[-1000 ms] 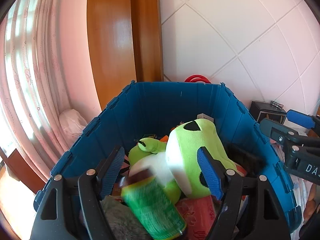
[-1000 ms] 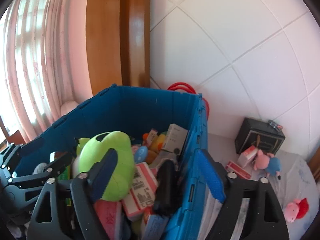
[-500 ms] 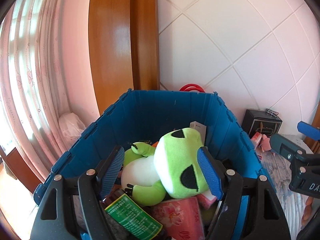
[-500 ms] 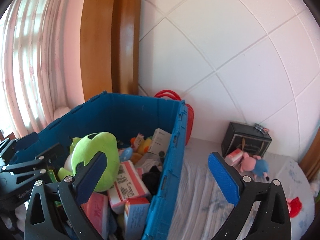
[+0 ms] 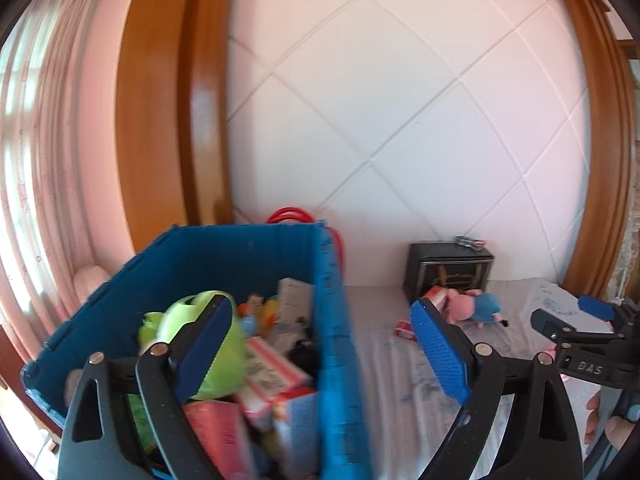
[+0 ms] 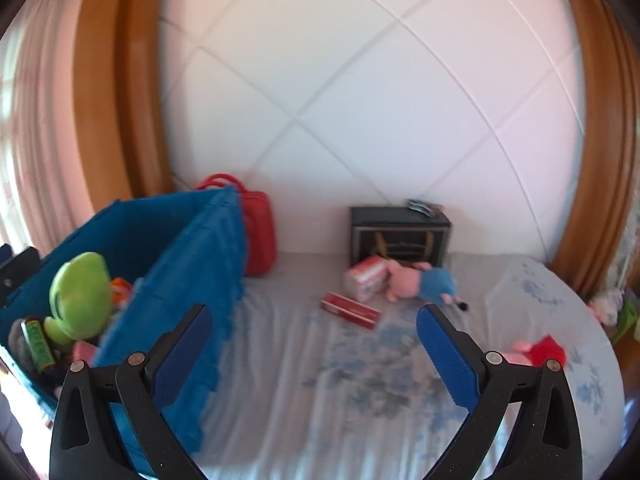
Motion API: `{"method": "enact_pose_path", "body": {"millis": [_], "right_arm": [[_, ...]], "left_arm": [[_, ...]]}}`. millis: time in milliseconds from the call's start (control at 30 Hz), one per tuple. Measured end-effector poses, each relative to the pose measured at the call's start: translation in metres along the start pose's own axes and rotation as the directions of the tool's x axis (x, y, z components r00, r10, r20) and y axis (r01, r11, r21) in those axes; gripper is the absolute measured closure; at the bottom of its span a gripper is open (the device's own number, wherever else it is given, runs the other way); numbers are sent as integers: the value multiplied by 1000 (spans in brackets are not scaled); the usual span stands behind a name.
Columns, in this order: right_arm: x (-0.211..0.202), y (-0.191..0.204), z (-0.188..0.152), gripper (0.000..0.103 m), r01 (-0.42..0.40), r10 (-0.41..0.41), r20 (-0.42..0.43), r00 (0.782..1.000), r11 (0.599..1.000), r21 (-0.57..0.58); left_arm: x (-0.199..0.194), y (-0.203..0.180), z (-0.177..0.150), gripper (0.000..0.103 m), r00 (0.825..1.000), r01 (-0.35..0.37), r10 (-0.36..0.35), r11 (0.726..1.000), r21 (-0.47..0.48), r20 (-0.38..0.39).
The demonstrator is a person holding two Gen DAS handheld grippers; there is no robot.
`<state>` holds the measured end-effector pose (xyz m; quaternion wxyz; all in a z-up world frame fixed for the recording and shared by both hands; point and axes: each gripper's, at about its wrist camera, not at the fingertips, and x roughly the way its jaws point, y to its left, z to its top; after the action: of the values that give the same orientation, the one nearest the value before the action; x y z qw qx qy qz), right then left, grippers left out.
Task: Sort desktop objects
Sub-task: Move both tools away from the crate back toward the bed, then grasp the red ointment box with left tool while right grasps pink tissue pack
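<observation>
So both grippers are wide open and holding nothing: left gripper [image 5: 322,354] straddles the blue crate's [image 5: 330,320] right wall, right gripper [image 6: 314,354] hangs over the tablecloth [image 6: 304,364]. What's left to sort is by the black box [image 6: 400,234]: the pig plush [image 6: 418,280], a red-white carton [image 6: 366,282] touching it, and a flat red box [image 6: 350,310] just in front. I'd take the flat box first, jaws across its narrow side, coming in low
</observation>
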<state>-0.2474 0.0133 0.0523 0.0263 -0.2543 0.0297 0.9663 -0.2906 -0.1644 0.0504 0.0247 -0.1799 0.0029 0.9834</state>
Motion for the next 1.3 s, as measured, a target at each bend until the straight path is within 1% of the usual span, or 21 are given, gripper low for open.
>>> {"method": "enact_pose_path", "body": {"millis": [33,100,233,300,367,467,567,700,767,833,967,1067,1133,1267,1300], "right_arm": [[2,-21,-3,0,15,-15,-11,1000,1000,10],[8,-62,-8,0,35,-34,-34,999,999,26],[23,-139,-19,0,48,-44,-90,995,998,38],[34,-172,-25,0,64,-60,-121,991,998,27],[48,-200,-32,0,86,-81,-163,983,996,27],[71,-234,-40,0,87,-75,-215,974,995,45],[94,-259,-48,0,92,-74,-248,966,994,61],[124,-276,-54,0,77,-47,-275,960,992,98],[144,-281,-53,0,67,-34,-289,957,992,105],[165,-282,-51,0,68,-36,-305,952,993,96],[219,-283,-45,0,78,-46,-337,940,994,81],[261,-280,-46,0,77,-52,-358,932,995,58],[290,-276,-49,0,74,-53,-374,926,996,40],[348,-271,-60,0,66,-48,-397,916,997,32],[359,-271,-62,0,68,-50,-403,914,997,31]], "left_arm": [[2,-20,-1,9,1000,19,-19,1000,2,1],[10,-51,-3,9,999,34,-34,999,3,-6],[45,-115,-16,9,996,40,-41,999,-20,-81],[63,-137,-27,9,991,29,-33,999,-32,-128],[87,-157,-39,9,979,17,-24,999,-36,-203],[113,-174,-55,9,964,-15,5,999,-36,-267],[141,-188,-67,9,948,-25,18,999,-20,-318],[185,-197,-75,9,931,-41,26,999,-32,-364],[215,-198,-82,9,916,-44,19,998,-55,-402],[249,-201,-90,9,897,-42,10,997,-63,-442],[326,-216,-113,9,859,-36,15,999,-31,-512],[385,-230,-135,9,828,-23,-4,999,-42,-560],[423,-239,-148,9,816,-12,-30,998,-68,-577],[490,-257,-168,9,801,-31,-40,994,-108,-597],[503,-263,-173,9,796,-40,-29,994,-100,-605]]}}
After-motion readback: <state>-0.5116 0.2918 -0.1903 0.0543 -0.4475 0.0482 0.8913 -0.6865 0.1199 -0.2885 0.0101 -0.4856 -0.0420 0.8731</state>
